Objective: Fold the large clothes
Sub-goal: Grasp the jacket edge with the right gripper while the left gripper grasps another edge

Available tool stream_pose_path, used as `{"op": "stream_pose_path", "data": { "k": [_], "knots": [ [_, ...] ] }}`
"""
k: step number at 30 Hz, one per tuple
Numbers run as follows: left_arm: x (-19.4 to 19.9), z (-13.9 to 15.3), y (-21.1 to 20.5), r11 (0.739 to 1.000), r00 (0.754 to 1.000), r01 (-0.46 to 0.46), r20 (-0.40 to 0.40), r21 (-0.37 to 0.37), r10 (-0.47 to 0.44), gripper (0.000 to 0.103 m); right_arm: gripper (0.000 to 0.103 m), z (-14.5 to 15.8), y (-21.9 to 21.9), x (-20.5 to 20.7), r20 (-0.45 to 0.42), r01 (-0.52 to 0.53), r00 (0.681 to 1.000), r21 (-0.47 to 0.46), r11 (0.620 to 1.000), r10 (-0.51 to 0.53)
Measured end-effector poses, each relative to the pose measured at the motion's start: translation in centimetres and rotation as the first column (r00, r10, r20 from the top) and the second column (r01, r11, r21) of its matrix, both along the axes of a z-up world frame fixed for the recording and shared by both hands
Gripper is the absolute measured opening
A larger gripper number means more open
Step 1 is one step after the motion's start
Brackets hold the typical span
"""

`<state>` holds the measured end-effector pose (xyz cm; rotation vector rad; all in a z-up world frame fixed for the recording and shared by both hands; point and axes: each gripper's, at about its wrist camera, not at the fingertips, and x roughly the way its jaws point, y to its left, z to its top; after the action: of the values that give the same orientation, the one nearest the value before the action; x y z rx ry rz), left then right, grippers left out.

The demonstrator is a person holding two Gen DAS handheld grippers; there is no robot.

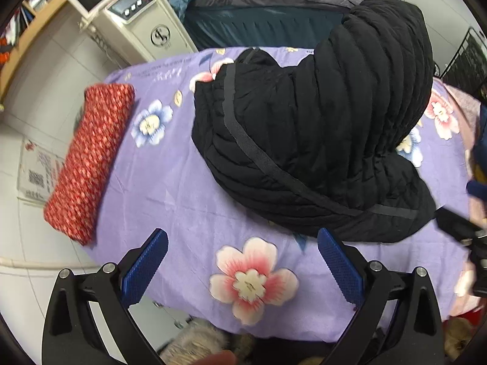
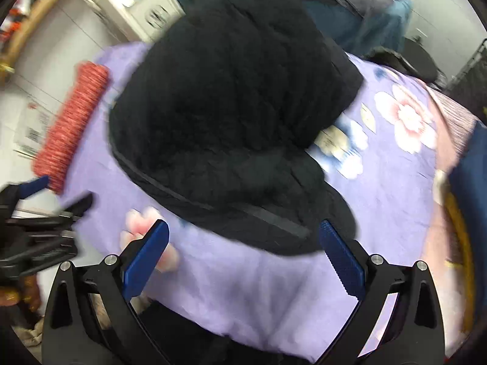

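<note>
Black quilted jacket point(image 1: 307, 133) sits on the worktop's purple floral sheet point(image 1: 170, 188), right of centre and toward the far edge. It's bunched, not flat: the upper part rises in a hump with the quilting ribs curving over it, and the lower part spreads out near the front, a dark trim band running diagonally across it.

Left gripper point(image 1: 243, 261): jaws wide apart, nothing between them, hovering over the sheet just short of the jacket's near hem. Right gripper point(image 2: 245, 255): jaws also spread, empty, with the jacket's point(image 2: 231, 115) near edge just ahead of the tips. Right view is motion-blurred, so fine detail there is unreliable.

Red patterned bundle point(image 1: 88, 161) lies at the left edge of the sheet, well apart from the jacket. It looks like a neat compact roll, probably a finished item; can't confirm.

Progress estimate: the jacket may have one rough fold in it, given the doubled-over bulk, but no clean rectangle yet. Neither gripper has hold of any fabric. Remaining, as judged: grab an edge, flatten the hump, fold to a compact shape, set aside.
</note>
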<state>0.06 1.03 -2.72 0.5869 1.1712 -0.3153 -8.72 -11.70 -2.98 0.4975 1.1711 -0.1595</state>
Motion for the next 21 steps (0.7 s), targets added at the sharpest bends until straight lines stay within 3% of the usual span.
{"op": "stream_pose_path", "data": {
  "k": [2, 5, 8, 11, 15, 17, 21],
  "knots": [
    [-0.1, -1.6, 0.4, 0.998, 1.0, -0.004, -0.001, 0.066, 0.004, 0.097, 0.097, 0.0, -0.2, -0.3, 0.06, 0.007, 0.998, 0.011, 1.0, -0.007],
    [0.1, -3.8, 2.1, 0.995, 0.997, -0.035, -0.062, 0.097, 0.041, 0.097, 0.097, -1.2, -1.1, -0.4, 0.063, -0.029, 0.998, 0.018, 0.999, 0.028],
    [0.5, -5.2, 4.6, 0.989, 0.99, -0.094, -0.099, 0.114, 0.105, 0.097, 0.097, -1.6, -3.3, -0.1, 0.043, -0.067, 0.997, -0.101, 0.993, 0.072],
    [0.8, -5.9, 7.9, 0.981, 0.98, -0.159, -0.105, 0.114, 0.171, 0.097, 0.097, -0.9, -6.6, 1.0, 0.085, -0.076, 0.992, -0.177, 0.981, 0.093],
    [0.3, -6.3, 11.4, 0.969, 0.96, -0.243, -0.132, 0.044, 0.247, 0.097, 0.097, 0.9, -9.3, 4.9, 0.134, -0.142, 0.973, -0.301, 0.943, 0.189],
    [-0.4, -6.2, 12.4, 0.965, 0.956, -0.264, -0.137, -0.009, 0.26, 0.097, 0.097, 1.3, -9.3, 7.3, 0.133, -0.206, 0.954, -0.364, 0.908, 0.269],
    [-2.5, -6.1, 12.5, 0.961, 0.959, -0.266, -0.125, -0.075, 0.255, 0.097, 0.097, 1.3, -7.4, 10.4, 0.12, -0.332, 0.904, -0.406, 0.851, 0.41]
  ]
}}
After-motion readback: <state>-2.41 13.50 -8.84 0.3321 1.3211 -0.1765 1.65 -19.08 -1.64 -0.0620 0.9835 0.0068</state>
